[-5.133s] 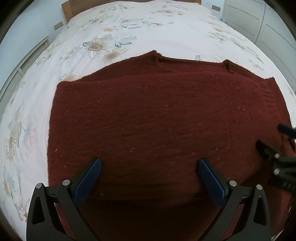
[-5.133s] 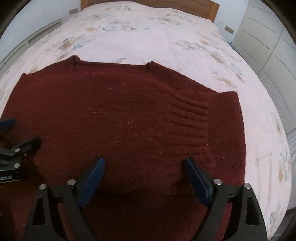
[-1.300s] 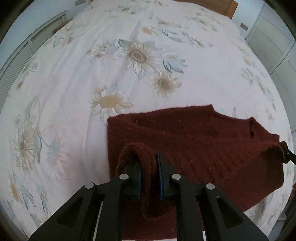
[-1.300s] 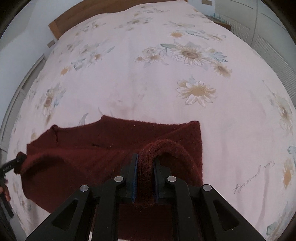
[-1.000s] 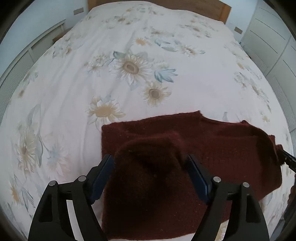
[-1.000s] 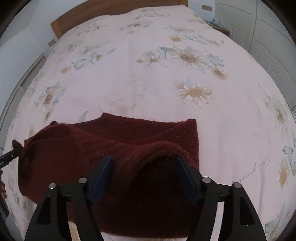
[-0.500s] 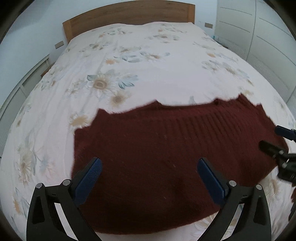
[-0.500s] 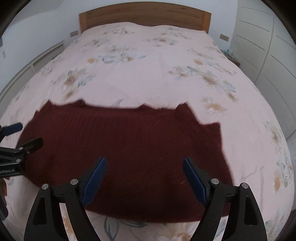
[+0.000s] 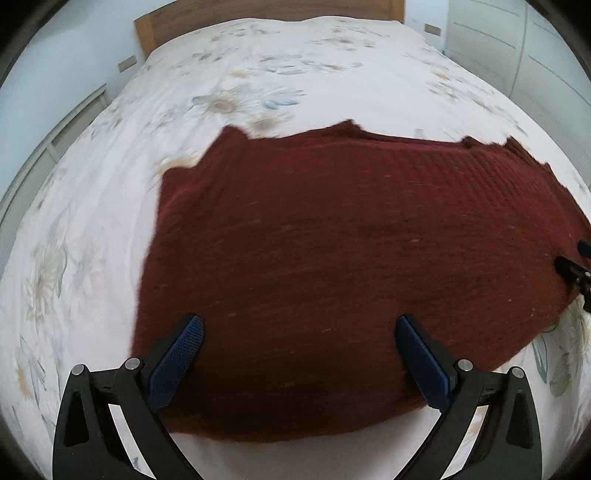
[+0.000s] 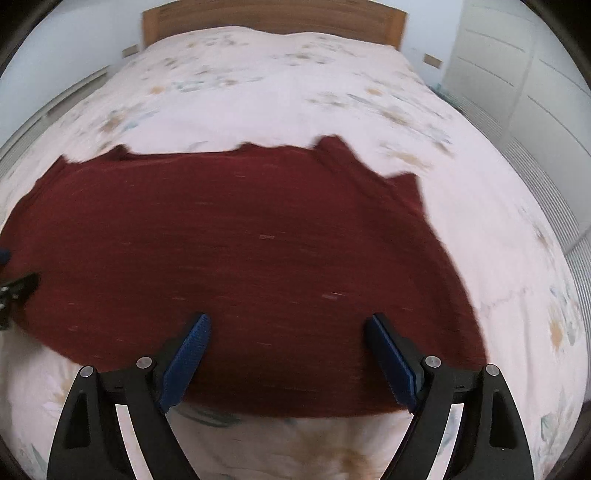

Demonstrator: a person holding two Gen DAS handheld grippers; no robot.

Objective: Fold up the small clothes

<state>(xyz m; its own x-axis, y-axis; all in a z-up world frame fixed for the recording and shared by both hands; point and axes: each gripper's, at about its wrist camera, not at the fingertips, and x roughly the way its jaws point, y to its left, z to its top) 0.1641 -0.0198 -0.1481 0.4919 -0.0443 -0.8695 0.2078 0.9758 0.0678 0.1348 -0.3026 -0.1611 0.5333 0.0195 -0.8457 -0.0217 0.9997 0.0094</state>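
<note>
Sweater [image 9: 351, 258]: dark red knit, lay folded and roughly flat on the near part of the bed [image 9: 258, 74], its far edge uneven, with small peaks of fabric standing up along it. Both wrist views were smeared by motion, so finer folds could not be read.

Bed: white floral cover, wooden headboard [image 10: 273, 18] at the far end; bare cover showed to the left, right and near side of the sweater.

Left gripper [image 9: 299, 358]: released, jaws spread wide over the near left part of the sweater, nothing between the pads; jaws had just been opening.

Right gripper [image 10: 288, 354]: likewise released and empty, over the near right part; jaws had just been opening further.

Risks, as judged: the ragged far edge and the right side, where a layer sat askew, could carry into the next fold and leave a lopsided bundle. A pad closing on only the top layer could drag the stack apart. Loose knit could snag on the ribbed pads.
</note>
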